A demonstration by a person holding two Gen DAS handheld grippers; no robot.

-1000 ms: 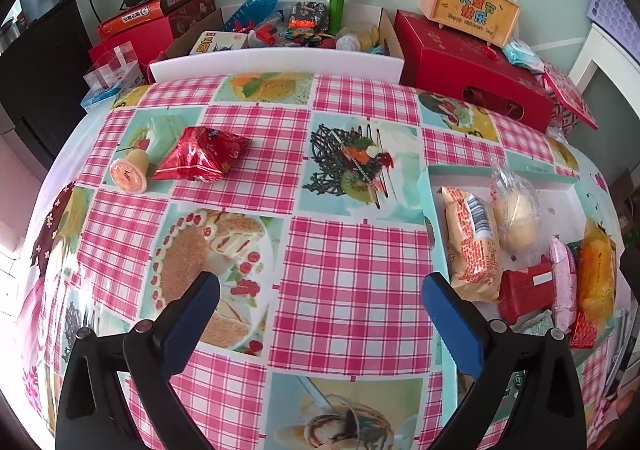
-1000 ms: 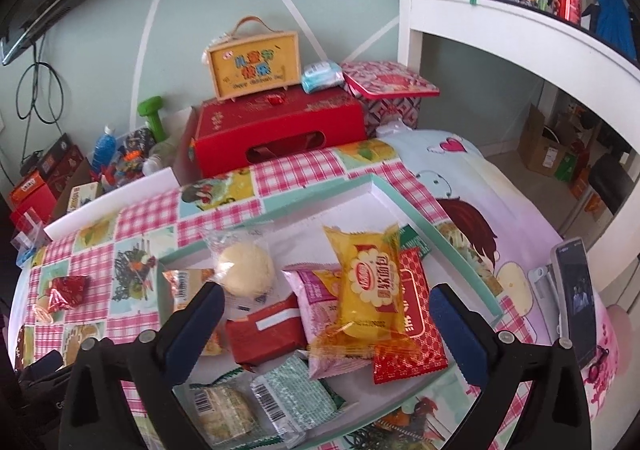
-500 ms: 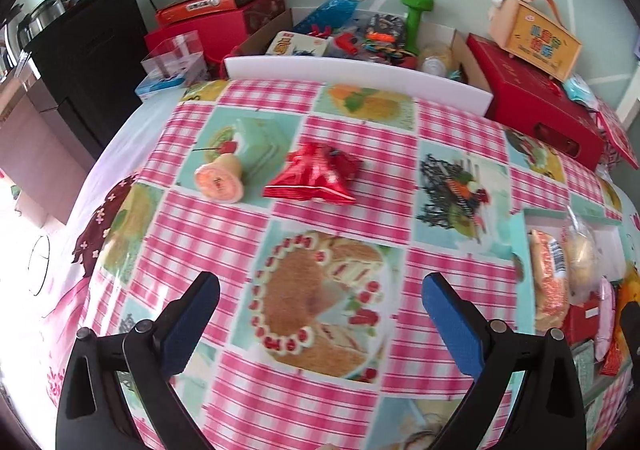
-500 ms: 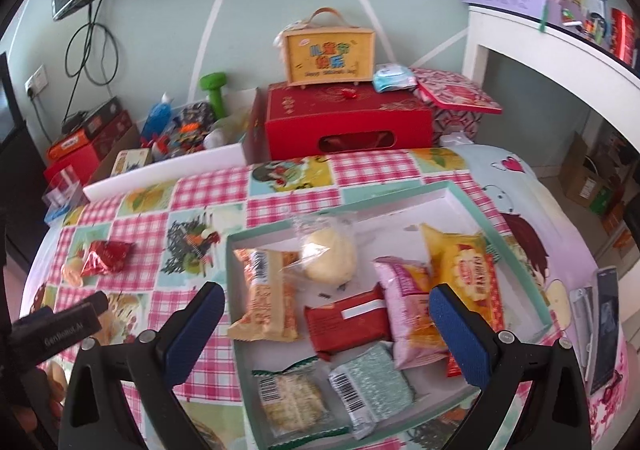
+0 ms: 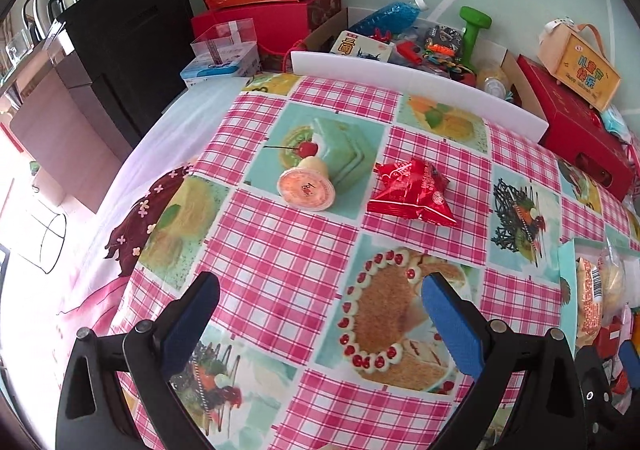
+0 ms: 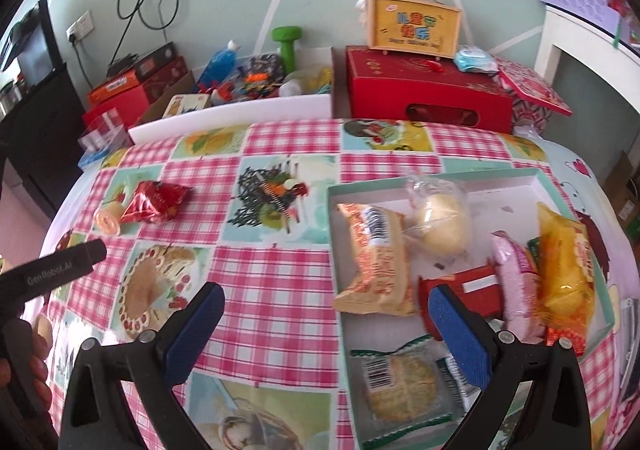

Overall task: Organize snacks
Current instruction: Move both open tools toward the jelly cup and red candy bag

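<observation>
Sorting progress: most wrapped snacks already lie in the shallow teal-rimmed tray (image 6: 440, 174).
Left out: shiny red foil packet (image 5: 412, 191) and pink jelly cup (image 5: 306, 190), on the tabletop.
Left tool (image 5: 320, 314): spread, empty.
Right tool (image 6: 326, 316): spread, empty.

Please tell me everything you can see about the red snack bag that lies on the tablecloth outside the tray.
The red snack bag is a small, shiny, puffed packet, foil-like, with crimped ends and pale print too small to read. It looks sealed and lies flat on the checked tablecloth, partly on a pink plaid square. A pink jelly cup lies just beside it; whether they touch is unclear. It is outside the tray, and neither tool touches it.
</observation>
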